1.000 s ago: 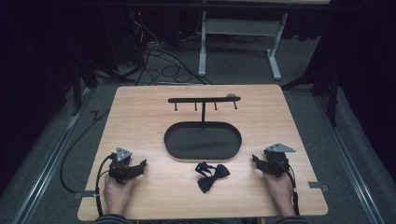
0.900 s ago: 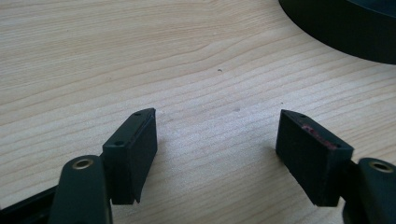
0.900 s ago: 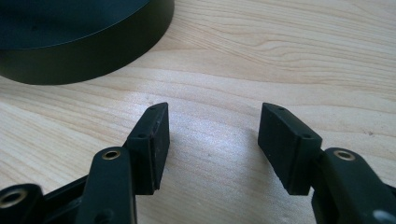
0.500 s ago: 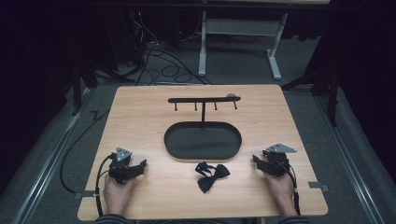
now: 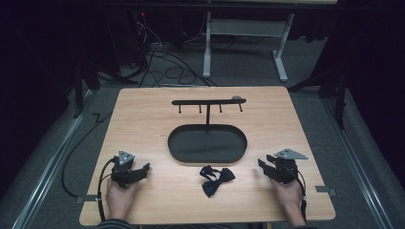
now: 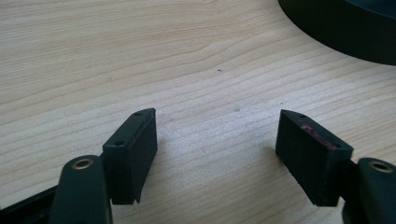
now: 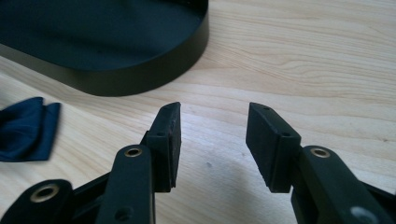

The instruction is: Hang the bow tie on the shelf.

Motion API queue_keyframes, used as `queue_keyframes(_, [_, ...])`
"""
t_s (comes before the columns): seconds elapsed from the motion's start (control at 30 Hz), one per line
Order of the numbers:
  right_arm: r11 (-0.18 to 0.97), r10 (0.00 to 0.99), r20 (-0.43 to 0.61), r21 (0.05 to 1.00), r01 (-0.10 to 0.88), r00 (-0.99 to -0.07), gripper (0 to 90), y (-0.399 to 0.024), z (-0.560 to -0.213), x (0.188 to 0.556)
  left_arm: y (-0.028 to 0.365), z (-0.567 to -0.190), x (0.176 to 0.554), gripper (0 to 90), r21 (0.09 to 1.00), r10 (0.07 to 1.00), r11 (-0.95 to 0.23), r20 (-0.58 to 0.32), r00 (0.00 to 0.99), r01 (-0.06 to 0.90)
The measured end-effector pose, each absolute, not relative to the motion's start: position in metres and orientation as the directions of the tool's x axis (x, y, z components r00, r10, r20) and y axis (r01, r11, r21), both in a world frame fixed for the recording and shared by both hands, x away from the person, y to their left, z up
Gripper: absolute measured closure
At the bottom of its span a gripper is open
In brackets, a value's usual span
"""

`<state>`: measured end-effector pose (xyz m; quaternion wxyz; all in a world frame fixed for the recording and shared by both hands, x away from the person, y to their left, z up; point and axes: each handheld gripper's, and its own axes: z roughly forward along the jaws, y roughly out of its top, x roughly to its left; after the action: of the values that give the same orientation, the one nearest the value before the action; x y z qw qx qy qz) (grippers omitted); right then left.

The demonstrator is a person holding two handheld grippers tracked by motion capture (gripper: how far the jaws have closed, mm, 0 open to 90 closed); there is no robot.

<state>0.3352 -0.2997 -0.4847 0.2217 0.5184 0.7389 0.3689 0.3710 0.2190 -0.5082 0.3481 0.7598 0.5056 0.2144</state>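
The right hand-held gripper (image 5: 262, 166) rests on the counter (image 5: 143, 109), jaws just narrowing with nothing between them; the left hand-held gripper (image 5: 143, 168) gapes wide. The bow tie (image 5: 217, 180) lies between them, near the tray (image 5: 207, 160). Closing too early risks pushing the limp fabric away.

Right gripper (image 7: 212, 122) jaws just been closing, narrower than a second ago, with bare table (image 7: 299, 60) between the pads and nothing gripped. Seen from above at about 4 o'clock of the tray (image 5: 208, 155), near the table's front edge.
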Motion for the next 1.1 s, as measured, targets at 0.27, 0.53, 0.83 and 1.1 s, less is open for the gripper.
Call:
queue_keyframes(0.27, [0.196, 0.911, 0.072, 0.792, 0.578, -0.406, 58.9, -0.29, -0.474, 0.327, 0.219, -0.508, 0.371, 29.9, 0.746, 0.918, -0.246, -0.026, 0.397, 0.619])
queue_keyframes(0.53, [0.215, 0.882, 0.083, 0.804, 0.554, -0.464, 59.9, -0.277, -0.465, 0.322, 0.219, -0.508, 0.371, 29.9, 0.747, 0.918, -0.246, -0.026, 0.397, 0.618])
queue_keyframes(0.83, [0.228, 0.852, 0.102, 0.811, 0.539, -0.514, 60.6, -0.262, -0.463, 0.319, 0.219, -0.508, 0.371, 29.9, 0.746, 0.918, -0.246, -0.026, 0.397, 0.619])
queue_keyframes(1.1, [0.239, 0.831, 0.112, 0.812, 0.532, -0.544, 60.8, -0.25, -0.462, 0.318, 0.219, -0.508, 0.371, 30.0, 0.747, 0.918, -0.246, -0.025, 0.396, 0.618])
